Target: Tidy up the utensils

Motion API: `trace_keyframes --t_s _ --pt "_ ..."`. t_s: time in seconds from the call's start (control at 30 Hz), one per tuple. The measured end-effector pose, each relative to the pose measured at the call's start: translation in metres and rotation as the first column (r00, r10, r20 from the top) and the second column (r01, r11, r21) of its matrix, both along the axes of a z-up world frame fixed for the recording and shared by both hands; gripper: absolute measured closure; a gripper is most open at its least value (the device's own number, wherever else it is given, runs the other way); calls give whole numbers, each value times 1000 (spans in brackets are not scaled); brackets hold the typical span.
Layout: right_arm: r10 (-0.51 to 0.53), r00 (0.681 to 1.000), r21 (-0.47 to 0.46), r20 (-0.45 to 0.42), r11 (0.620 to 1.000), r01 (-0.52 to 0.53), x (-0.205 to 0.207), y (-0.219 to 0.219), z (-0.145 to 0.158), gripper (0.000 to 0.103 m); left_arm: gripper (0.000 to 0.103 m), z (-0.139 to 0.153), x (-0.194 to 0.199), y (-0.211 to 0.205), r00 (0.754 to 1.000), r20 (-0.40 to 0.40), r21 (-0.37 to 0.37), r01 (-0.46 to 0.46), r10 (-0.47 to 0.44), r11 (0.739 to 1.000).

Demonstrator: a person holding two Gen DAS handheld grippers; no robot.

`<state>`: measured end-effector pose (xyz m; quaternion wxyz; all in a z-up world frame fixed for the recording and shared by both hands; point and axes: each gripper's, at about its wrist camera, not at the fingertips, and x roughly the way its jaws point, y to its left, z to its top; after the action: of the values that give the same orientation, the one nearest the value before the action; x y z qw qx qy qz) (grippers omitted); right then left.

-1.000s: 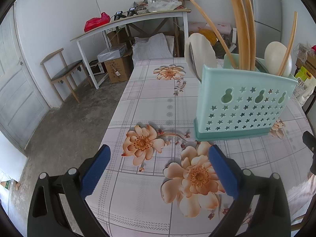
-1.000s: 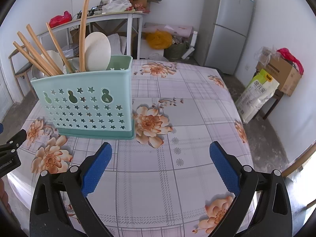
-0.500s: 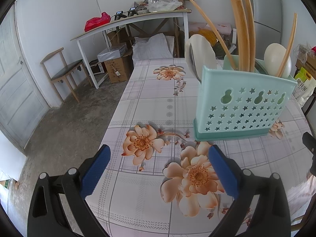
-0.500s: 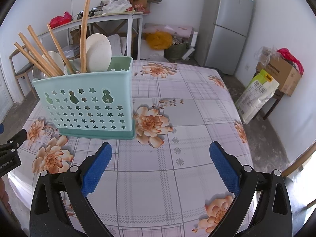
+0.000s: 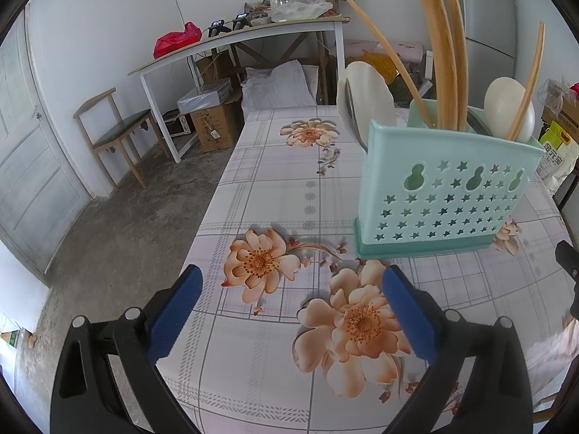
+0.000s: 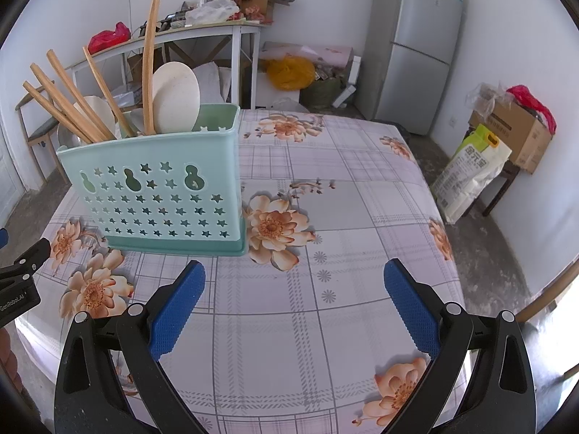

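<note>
A minty plastic holder with star-shaped holes stands on the flowery bench, full of long wooden chopsticks and smooth round spoons. The left hand-held gripper, blue bumpy pads spread wide and holding nothing, has the holder at about 1 o'clock. The right hand-held gripper is also wide and holding nothing, with the holder at about 11 o'clock.

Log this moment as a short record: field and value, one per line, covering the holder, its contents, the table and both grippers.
holder: mint utensil holder, upright on the table, star cutouts in its wall
contents: wooden chopsticks and pale spoons, standing inside the holder
table: floral tablecloth
left gripper: open, holding nothing, short of the holder
right gripper: open, holding nothing, holder ahead to its left
loose utensils on table: none visible
</note>
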<state>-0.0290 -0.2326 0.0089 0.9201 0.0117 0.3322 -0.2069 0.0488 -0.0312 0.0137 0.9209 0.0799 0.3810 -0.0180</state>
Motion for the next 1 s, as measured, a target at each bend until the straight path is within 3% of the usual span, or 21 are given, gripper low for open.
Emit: trace_keyframes --t_s 1.0 --pt "0 1000 10 -4 1000 0 -1 0 1 8 6 0 1 0 1000 -8 0 1 -1 1000"
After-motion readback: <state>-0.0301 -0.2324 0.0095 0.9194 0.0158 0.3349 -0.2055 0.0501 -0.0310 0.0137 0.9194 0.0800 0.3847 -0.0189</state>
